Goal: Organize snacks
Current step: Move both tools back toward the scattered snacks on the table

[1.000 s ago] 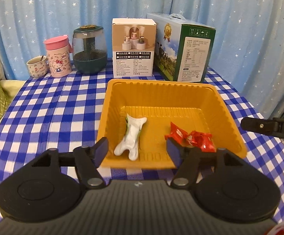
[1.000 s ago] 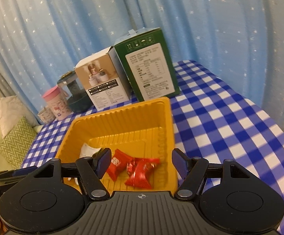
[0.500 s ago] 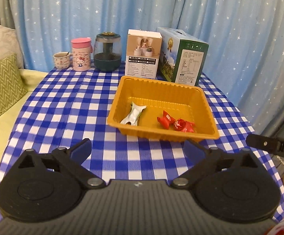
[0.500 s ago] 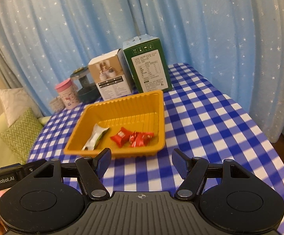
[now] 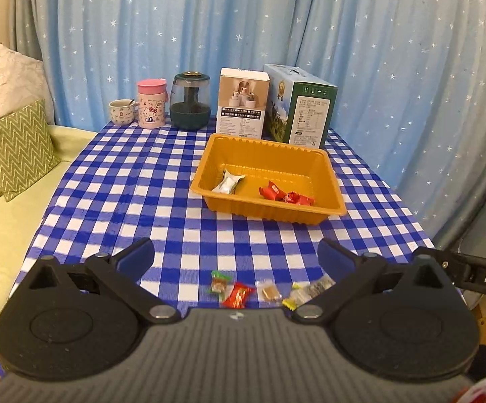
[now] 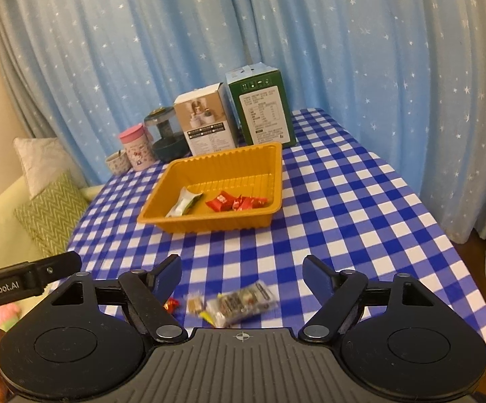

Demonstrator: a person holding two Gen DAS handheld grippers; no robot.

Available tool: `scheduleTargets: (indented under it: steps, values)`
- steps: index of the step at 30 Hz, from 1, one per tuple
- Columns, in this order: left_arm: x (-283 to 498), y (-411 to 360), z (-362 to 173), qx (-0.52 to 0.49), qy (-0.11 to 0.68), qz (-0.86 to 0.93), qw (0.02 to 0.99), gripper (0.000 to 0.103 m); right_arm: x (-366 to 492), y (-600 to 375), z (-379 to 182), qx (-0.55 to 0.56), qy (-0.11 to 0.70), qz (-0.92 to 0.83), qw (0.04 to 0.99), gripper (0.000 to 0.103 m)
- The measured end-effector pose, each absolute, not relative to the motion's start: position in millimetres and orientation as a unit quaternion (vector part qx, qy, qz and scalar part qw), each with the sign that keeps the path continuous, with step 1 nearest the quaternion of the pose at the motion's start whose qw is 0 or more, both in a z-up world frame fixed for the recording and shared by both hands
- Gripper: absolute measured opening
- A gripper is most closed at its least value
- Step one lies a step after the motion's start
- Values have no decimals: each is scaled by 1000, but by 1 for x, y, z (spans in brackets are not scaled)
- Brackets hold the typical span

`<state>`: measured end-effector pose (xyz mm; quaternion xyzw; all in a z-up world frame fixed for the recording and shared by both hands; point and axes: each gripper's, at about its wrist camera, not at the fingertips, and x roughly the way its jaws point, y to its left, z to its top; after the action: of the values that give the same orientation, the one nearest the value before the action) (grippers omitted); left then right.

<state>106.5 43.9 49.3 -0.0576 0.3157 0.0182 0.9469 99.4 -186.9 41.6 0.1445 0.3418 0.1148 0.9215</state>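
Note:
An orange tray [image 5: 330, 181] [image 6: 266, 164] sits mid-table and holds a white-green packet [image 5: 228, 183] [image 6: 184, 203] and red candies [image 5: 285, 194] [image 6: 234, 201]. Several loose wrapped snacks lie near the table's front edge: a green-red one [image 5: 218, 281], a red one [image 5: 238, 295], a tan one [image 5: 268, 290], a yellow one [image 5: 296, 297] and a clear packet [image 6: 243, 304]. My left gripper [image 5: 236, 257] is open and empty above them. My right gripper [image 6: 241, 270] is open and empty, just behind the clear packet.
At the table's back stand a small cup [image 5: 121, 112], a pink Hello Kitty mug [image 5: 151, 108], a dark jar [image 5: 190, 100], a white box [image 5: 243, 104] and a green box [image 5: 301, 112]. A sofa with cushions [image 5: 14, 147] is on the left. Blue curtains hang behind.
Both grippers have pulled back from the tray toward the table's front edge. The left jaws have opened wider. The loose snacks have come into view.

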Motion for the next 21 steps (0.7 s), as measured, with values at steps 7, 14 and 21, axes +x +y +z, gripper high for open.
scheduleTargets:
  steps: [7,14,21]
  values:
    - [82,49,37,-67,330,21,941,103,66,-190,38,129,340,104,926,80]
    - [64,54,19,-67,347,29,935,103,44,-190,23,125,353,99,922,80]
    - [58,56,7,-59,364,31,929,103,39,-187,15,123,362,104,918,80]
